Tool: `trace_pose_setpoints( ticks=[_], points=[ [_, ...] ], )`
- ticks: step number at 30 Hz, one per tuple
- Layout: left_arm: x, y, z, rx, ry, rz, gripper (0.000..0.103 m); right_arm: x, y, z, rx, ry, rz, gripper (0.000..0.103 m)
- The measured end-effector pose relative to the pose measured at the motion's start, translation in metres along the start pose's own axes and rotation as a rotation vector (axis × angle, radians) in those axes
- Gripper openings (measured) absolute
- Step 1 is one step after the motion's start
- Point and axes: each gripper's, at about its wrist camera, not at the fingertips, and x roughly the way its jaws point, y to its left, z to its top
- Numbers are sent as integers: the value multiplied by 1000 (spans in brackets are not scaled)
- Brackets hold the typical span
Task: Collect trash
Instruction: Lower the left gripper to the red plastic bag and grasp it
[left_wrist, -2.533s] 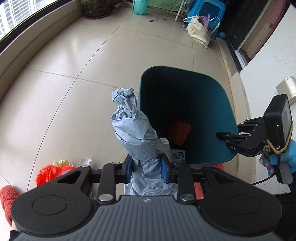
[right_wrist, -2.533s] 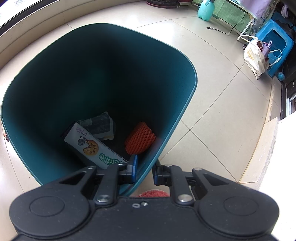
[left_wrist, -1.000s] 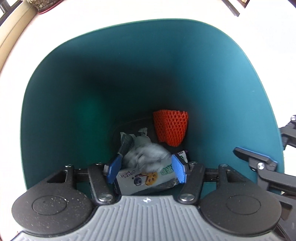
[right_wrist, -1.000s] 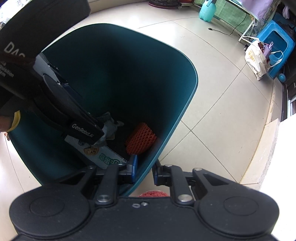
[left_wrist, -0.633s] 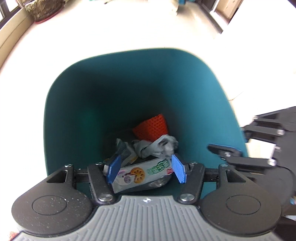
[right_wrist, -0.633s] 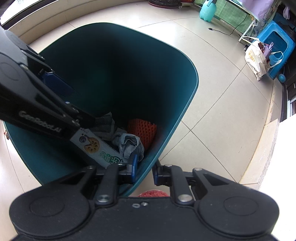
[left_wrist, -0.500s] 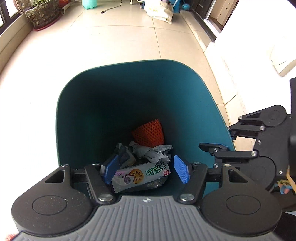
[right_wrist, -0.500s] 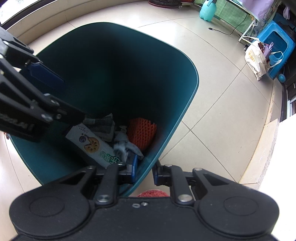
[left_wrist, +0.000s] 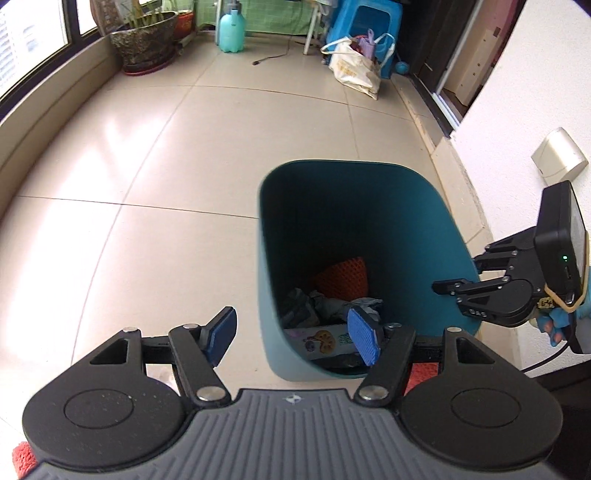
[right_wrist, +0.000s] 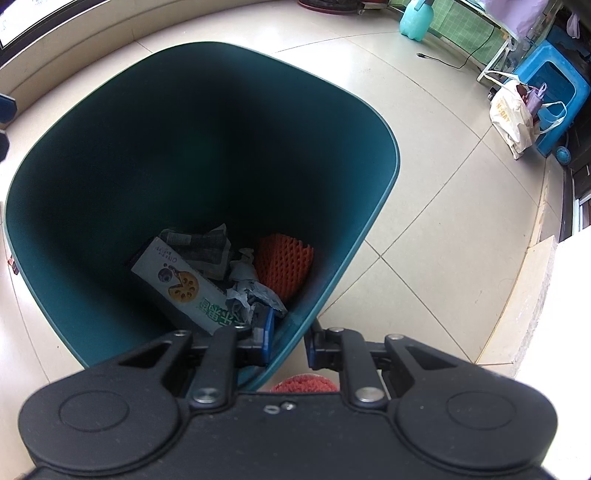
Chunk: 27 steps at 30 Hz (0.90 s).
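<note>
Bin (right_wrist: 384, 192) mouth unobstructed from above; bottom crowded by carton (right_wrist: 181, 284), crumpled paper (right_wrist: 251, 295), orange net (right_wrist: 284, 266).

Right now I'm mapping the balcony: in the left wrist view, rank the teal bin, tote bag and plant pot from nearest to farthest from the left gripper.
1. Teal bin, just ahead of the left gripper.
2. Tote bag, far right, by the blue stool.
3. Plant pot, far left by the window; too close to the bag to call firmly.

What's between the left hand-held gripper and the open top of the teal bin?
Nothing visible. The left hand-held gripper is open and empty at the teal bin, whose mouth is uncovered; crumpled paper lies inside.
</note>
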Motion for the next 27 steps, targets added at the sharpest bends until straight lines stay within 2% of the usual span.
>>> trace_pose_setpoints(
  ticks=[1,3,8,14,20,23,27],
  points=[
    [-2,10,-3,-16,-2,14,73,0,0,0,-1,1,0,17],
    [-4,30,-11,-54,-7,36,77,1,0,1,0,3,1,17],
    [9,81,-30,-159,20,135,77,2,1,2,3,8,-1,17],
    [50,151,-60,-296,118,259,77,4,1,4,6,12,-1,17],
    [97,230,-106,-512,217,252,77,4,1,4,4,13,-1,17],
    [116,252,-132,-528,260,293,77,5,2,4,3,16,-3,17],
    [139,269,-171,-533,342,307,77,6,3,4,-1,23,-9,17]
  ],
)
